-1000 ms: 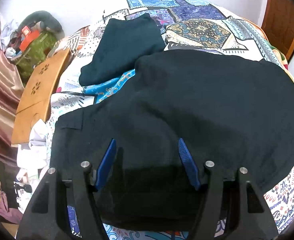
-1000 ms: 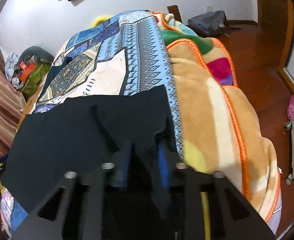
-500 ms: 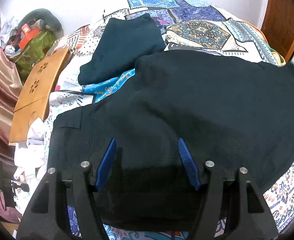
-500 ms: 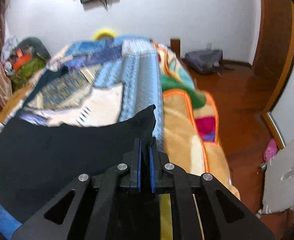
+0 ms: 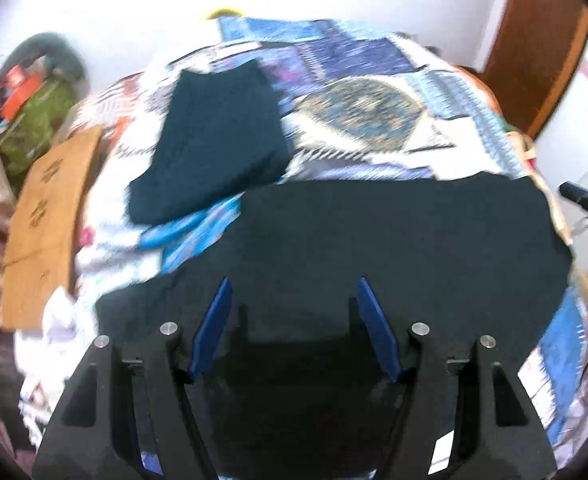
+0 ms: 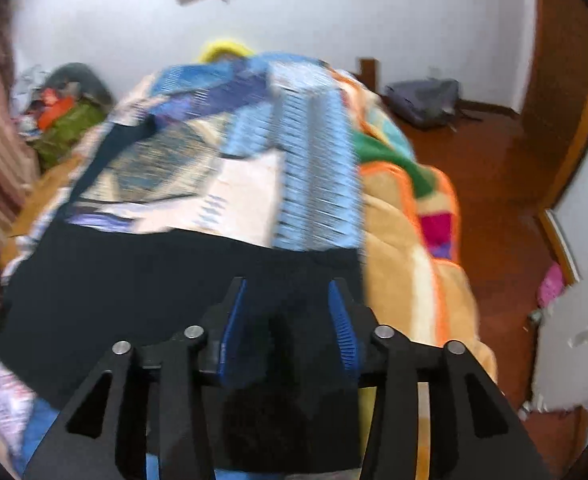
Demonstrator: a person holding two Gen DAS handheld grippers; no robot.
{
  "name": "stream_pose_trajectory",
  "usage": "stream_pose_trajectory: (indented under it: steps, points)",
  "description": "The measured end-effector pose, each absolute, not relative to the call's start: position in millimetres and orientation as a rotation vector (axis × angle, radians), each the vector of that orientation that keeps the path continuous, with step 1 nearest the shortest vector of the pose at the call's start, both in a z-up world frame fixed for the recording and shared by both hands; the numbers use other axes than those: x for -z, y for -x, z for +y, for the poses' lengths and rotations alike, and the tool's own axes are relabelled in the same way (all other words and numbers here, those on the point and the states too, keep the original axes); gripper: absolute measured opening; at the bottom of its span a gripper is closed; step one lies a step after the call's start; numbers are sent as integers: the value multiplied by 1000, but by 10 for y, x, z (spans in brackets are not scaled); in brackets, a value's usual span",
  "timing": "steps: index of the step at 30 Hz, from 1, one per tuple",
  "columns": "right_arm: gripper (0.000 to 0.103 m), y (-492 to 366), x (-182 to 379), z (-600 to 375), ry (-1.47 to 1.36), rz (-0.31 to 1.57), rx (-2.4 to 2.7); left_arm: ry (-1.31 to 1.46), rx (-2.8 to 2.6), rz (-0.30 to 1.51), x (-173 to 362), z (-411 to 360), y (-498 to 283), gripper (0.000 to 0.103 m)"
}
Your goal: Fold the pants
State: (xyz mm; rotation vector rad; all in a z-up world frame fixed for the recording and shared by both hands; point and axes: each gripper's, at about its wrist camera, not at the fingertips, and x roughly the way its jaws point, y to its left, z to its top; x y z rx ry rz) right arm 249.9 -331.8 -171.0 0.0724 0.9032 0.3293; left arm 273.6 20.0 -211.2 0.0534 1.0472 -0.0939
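Dark pants point(image 5: 393, 248) lie spread flat on a patterned bedspread point(image 5: 357, 104); they also show in the right wrist view point(image 6: 142, 280). My left gripper point(image 5: 294, 300) is open and empty, hovering over the near part of the pants. My right gripper point(image 6: 286, 296) is open and empty over the pants' right edge, beside an orange blanket point(image 6: 409, 264). The right gripper's tip shows at the far right of the left wrist view point(image 5: 585, 202). Both views are blurred by motion.
A second dark garment point(image 5: 218, 144), folded, lies farther back on the bed. A wooden board point(image 5: 46, 224) leans at the bed's left side by a pile of bags point(image 5: 34, 104). A backpack point(image 6: 425, 100) lies on the wooden floor to the right. A door point(image 5: 533, 40) stands at the far right.
My right gripper was shut on the pants' corner and has opened and let it go; the pants now lie flat. My left gripper stayed open and lifted slightly.
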Motion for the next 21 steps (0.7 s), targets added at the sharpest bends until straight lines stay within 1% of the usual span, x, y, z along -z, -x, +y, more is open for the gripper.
stream_pose_trajectory:
  steps: [1,4,7,8,9,11,17,21]
  points:
    - [51,-2477,1712,-3252,-86,899,-354,-43,125,1054,2125,133,-2805,69]
    - [51,-2410,1861,-3061,-82,912,-364,-59,206,1115,2311,-148,-3042,70]
    - [51,-2346,2182,-3061,-113,1003,-330,-119,256,1199,2626,-425,-3218,70]
    - [51,-2285,2292,-3115,-141,1029,-321,-92,265,1199,2687,-468,-3280,75]
    - [51,-2219,2317,-3175,-166,1018,-317,-57,272,1206,2701,-475,-3336,81]
    - [51,-2078,2328,-3290,-190,989,-298,-6,280,1248,2741,-499,-3466,87]
    - [51,-1687,2279,-3564,-245,984,-264,-110,281,1247,2770,-958,-3667,87]
    - [51,-1536,2226,-3557,-199,1031,-187,-245,271,1212,2811,-1368,-3755,87]
